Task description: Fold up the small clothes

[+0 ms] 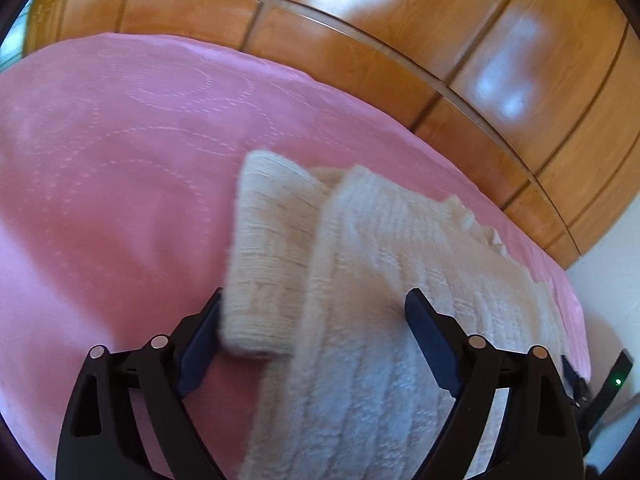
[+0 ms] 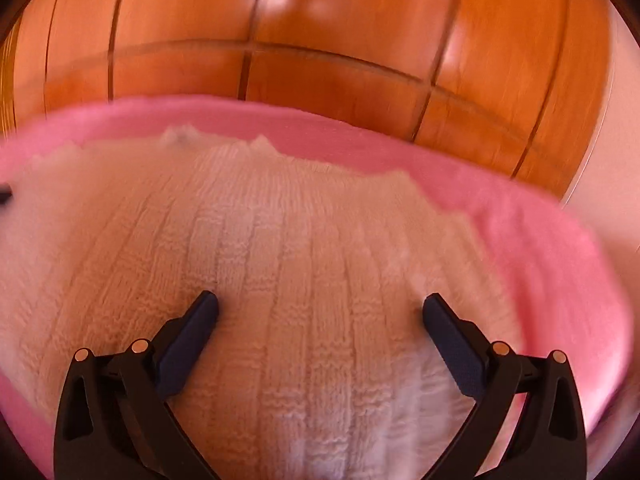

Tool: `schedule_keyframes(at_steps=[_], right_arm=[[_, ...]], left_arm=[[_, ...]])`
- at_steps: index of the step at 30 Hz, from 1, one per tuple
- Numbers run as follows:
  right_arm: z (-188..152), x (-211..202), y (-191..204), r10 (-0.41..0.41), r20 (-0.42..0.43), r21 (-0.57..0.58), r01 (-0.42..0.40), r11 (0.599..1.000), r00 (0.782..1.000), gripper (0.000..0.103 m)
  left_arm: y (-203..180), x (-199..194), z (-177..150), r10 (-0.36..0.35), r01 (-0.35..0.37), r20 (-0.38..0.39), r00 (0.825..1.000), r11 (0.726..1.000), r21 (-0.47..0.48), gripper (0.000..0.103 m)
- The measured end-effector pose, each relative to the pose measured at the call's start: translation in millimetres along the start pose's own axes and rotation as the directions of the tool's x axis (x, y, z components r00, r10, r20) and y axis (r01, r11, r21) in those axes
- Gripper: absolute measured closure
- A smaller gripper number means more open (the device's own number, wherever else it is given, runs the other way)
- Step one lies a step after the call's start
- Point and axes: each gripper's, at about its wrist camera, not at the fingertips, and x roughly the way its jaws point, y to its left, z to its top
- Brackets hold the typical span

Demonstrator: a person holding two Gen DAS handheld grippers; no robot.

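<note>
Across the lower right of the left wrist view, the cream knit garment (image 1: 384, 280) lies on the pink bedspread (image 1: 120, 160), its long axis running away from both wide-open, empty grippers, left gripper (image 1: 316, 316) over its folded sleeve, right gripper (image 2: 320, 312) over its body.

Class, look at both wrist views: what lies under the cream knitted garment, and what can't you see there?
Under the cream knitted garment lies a pink bedspread, showing around its edges. A folded part rests on top. Whatever lies beneath the knit itself is covered and cannot be seen.
</note>
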Motion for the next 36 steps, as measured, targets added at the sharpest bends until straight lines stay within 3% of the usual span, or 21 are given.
schedule_keyframes(at_steps=[3, 7, 13, 16, 21, 23, 25, 28, 32, 34, 36], right_arm=[[4, -5, -1, 0.011, -0.018, -0.014, -0.011, 1.000, 1.000, 0.002], [9, -22, -14, 0.040, -0.050, 0.029, -0.039, 0.999, 0.998, 0.002], [-1, -58, -34, -0.006, -0.079, 0.041, 0.009, 0.999, 0.997, 0.002], [-9, -69, -35, 0.001, -0.072, 0.025, 0.000, 1.000, 0.997, 0.002], [-28, -44, -26, -0.036, -0.150, -0.019, 0.034, 0.999, 0.988, 0.002], [-36, -43, -17, -0.080, -0.092, -0.071, 0.074, 0.995, 0.993, 0.002], [-39, -44, -14, -0.100, -0.072, -0.088, 0.093, 0.992, 0.992, 0.002], [-39, -44, -19, -0.079, -0.079, -0.063, 0.074, 0.995, 0.994, 0.002], [-30, -52, -23, -0.064, -0.092, -0.033, 0.061, 0.998, 0.994, 0.002], [-22, -66, -24, -0.012, -0.024, 0.002, 0.012, 1.000, 1.000, 0.002], [-18, -70, -21, 0.026, -0.009, 0.008, -0.026, 1.000, 1.000, 0.002]], left_arm=[[-7, 6, 2, -0.004, 0.005, -0.023, 1.000, 0.999, 0.036, 0.006], [-2, 5, 3, -0.051, 0.051, -0.023, 0.998, 0.999, -0.012, 0.004], [5, -1, 3, -0.115, 0.113, -0.040, 0.993, 0.992, -0.054, 0.004], [4, 1, 3, -0.105, 0.103, -0.039, 0.994, 0.993, -0.061, 0.004], [-4, 10, 4, -0.071, 0.070, -0.038, 0.997, 0.997, -0.041, 0.006], [-8, 15, 6, -0.050, 0.050, -0.056, 0.997, 0.999, -0.011, 0.015], [-9, 19, 6, -0.028, 0.030, -0.065, 0.997, 0.999, 0.018, 0.031], [-1, 18, 8, -0.050, 0.049, -0.064, 0.997, 0.999, -0.024, 0.038], [4, 15, 9, -0.066, 0.063, -0.072, 0.995, 0.997, -0.040, 0.038], [4, 12, 7, -0.070, 0.069, -0.065, 0.995, 0.997, -0.030, 0.028], [2, 10, 4, -0.077, 0.076, -0.061, 0.995, 0.997, -0.009, 0.024]])
